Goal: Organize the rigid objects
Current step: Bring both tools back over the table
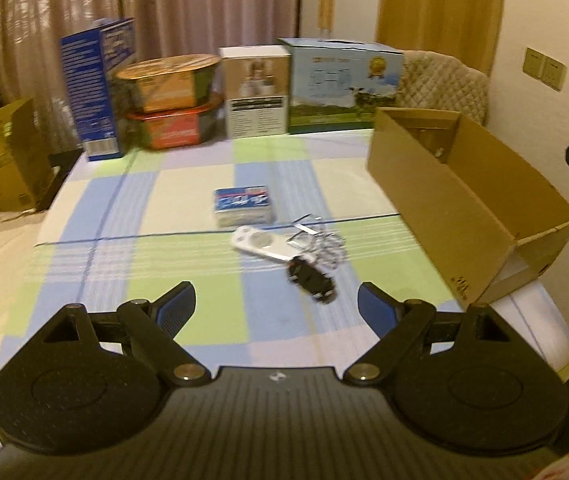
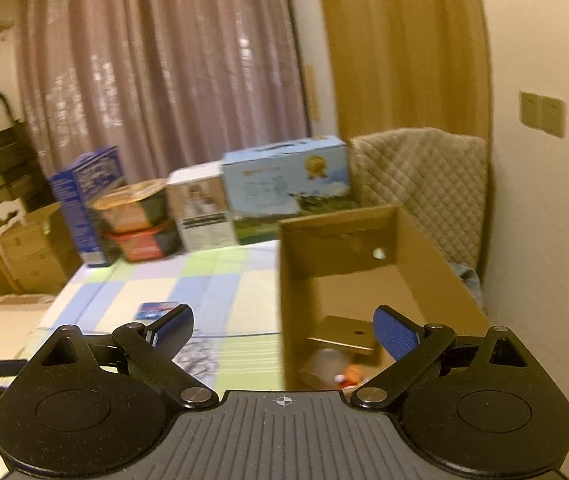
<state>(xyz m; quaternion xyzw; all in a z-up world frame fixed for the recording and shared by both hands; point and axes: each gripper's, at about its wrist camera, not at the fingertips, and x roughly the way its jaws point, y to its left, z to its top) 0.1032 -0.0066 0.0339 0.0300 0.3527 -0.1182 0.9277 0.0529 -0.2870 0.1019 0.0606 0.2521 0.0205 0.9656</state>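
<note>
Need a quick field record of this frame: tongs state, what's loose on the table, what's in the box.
left tongs: open, empty, over the table
right tongs: open, empty, at the cardboard box
loose on table: small blue-and-white box, white flat tool, silvery metal piece, black toy car
inside cardboard box: a few items, blurred, one orange
back row: cartons and two stacked bowls

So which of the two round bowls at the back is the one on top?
The yellow-orange bowl is on top. It sits stacked on the red bowl, which rests on the checked tablecloth beside the tall blue box.
</note>
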